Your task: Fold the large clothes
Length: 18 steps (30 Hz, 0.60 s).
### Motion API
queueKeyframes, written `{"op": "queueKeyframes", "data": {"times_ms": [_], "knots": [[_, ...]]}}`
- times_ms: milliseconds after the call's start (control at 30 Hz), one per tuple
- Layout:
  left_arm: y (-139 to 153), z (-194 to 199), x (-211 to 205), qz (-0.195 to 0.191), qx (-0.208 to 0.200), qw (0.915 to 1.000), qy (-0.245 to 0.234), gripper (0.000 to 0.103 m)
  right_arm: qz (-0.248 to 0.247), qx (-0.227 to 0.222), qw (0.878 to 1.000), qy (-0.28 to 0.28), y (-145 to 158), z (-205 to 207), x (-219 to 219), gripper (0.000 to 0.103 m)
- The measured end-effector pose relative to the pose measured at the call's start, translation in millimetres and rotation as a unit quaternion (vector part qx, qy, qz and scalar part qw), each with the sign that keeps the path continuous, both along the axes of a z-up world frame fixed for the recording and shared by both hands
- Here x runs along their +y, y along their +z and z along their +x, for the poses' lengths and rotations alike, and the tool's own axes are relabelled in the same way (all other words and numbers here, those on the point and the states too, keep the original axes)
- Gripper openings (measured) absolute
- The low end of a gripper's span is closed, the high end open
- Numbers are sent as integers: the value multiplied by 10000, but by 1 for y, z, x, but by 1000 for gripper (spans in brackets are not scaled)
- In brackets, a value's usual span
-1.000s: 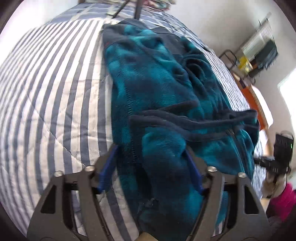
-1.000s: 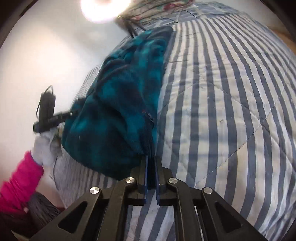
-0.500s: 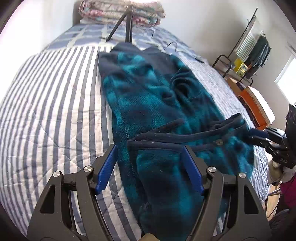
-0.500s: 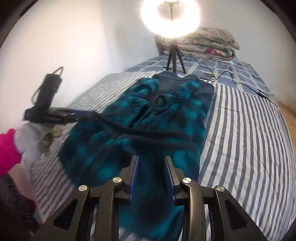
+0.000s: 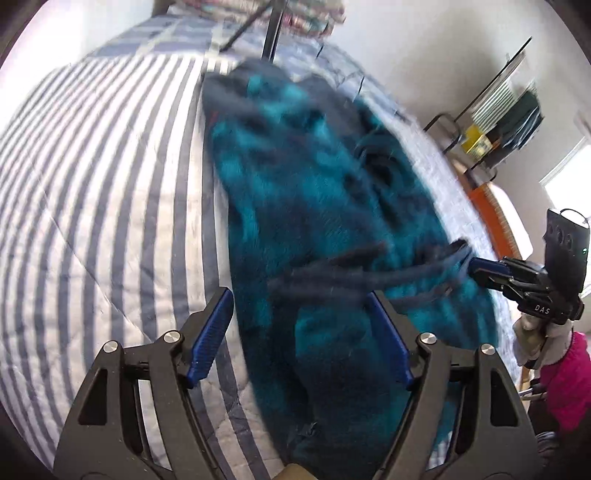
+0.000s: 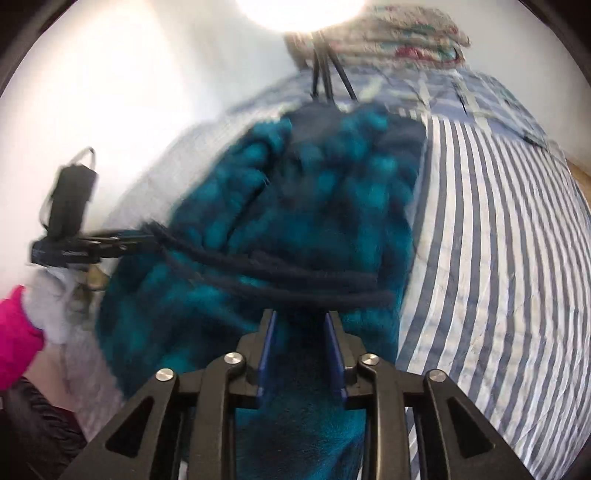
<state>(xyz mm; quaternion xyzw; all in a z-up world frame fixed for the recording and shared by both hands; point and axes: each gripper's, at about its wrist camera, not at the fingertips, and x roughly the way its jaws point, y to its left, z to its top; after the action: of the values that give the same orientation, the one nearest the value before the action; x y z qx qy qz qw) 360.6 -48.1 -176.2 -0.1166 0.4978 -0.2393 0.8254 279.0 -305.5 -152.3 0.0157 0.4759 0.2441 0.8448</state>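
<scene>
A teal and dark-blue fleece garment (image 5: 306, 192) (image 6: 295, 229) lies lengthwise on the striped bed (image 5: 110, 192) (image 6: 498, 240). Its lower part is folded up, and the dark hem (image 5: 343, 280) (image 6: 314, 291) runs across it. My left gripper (image 5: 299, 332) is open wide above the fold. One pad (image 5: 210, 332) hangs over the quilt, the other pad (image 5: 388, 343) over fleece. My right gripper (image 6: 301, 332) has its jaws partly apart just behind the hem, with fleece under them and no grip showing. Each gripper appears in the other view (image 5: 480, 266) (image 6: 125, 238) at an end of the hem.
A tripod (image 5: 273, 33) (image 6: 325, 74) with a ring light (image 6: 299, 11) stands at the head of the bed, in front of folded quilts (image 6: 399, 40). A clothes rack (image 5: 498, 122) stands by the wall. The person's pink sleeve (image 5: 569, 376) (image 6: 14, 332) shows at the bed's near side.
My right gripper went from shut on the garment's edge to jaws apart and swung over the fleece. The hem now lies across the garment. The left gripper stayed open and shifted slightly.
</scene>
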Motion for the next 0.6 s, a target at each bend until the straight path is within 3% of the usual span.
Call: {"op": "queueKeyframes", "data": {"times_ms": [100,167,400,467,600], "knots": [[22,12,12,-163,-226,9995,146,77,161,-457,9987,-140,28,8,-9,47],[33,25,18,-238,-310,9990,237,77,248,-603,9975,-273,38,24,-16,48],[50,91,18,75,-540,9978,368,73,483,-241,9956,-770,31,111,-46,48],[42,112,17,45,-436,9981,424,68,517,-120,9943,-925,21,136,-51,48],[18,148,13,13,-212,9982,557,68,612,116,9919,-1111,-4,176,-58,49]]}}
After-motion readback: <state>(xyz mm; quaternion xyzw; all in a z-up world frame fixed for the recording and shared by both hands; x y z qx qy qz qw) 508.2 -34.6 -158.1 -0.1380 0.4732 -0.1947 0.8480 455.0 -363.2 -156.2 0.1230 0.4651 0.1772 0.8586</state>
